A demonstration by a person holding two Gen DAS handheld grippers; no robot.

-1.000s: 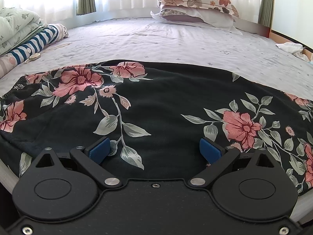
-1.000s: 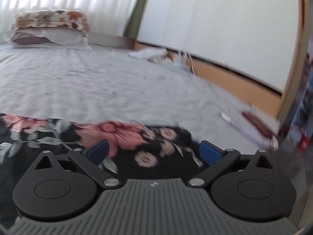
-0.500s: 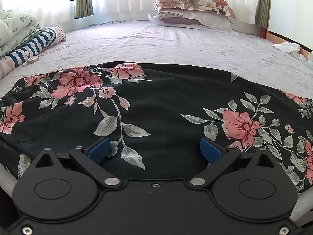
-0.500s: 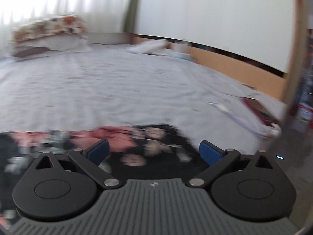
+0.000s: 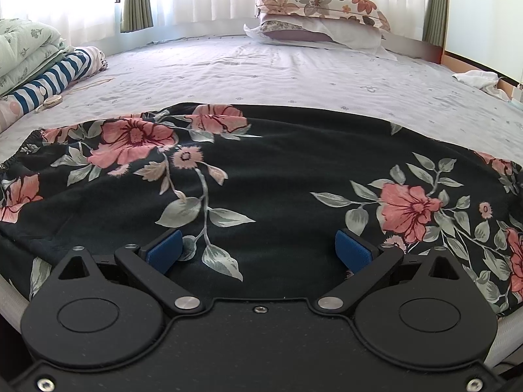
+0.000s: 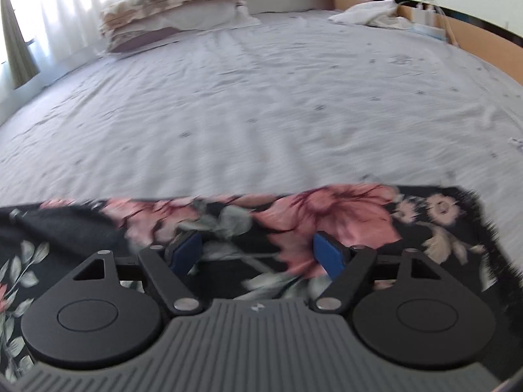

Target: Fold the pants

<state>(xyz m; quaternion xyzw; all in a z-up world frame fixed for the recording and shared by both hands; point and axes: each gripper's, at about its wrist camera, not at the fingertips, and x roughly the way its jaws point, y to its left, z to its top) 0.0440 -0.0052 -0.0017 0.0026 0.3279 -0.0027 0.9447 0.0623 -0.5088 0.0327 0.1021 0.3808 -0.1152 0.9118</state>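
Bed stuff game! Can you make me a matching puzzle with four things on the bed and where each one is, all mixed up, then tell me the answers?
Things:
1. floral pants
2. flowered pillow
3. striped cloth
4. white cloth

Places:
A. far end of the bed, by the curtains
B. left side, beside the green quilt
C. right edge, near the wooden board
D. near edge, spread flat under the gripper

Pairs: 1-D, 2-A, 3-B, 4-C
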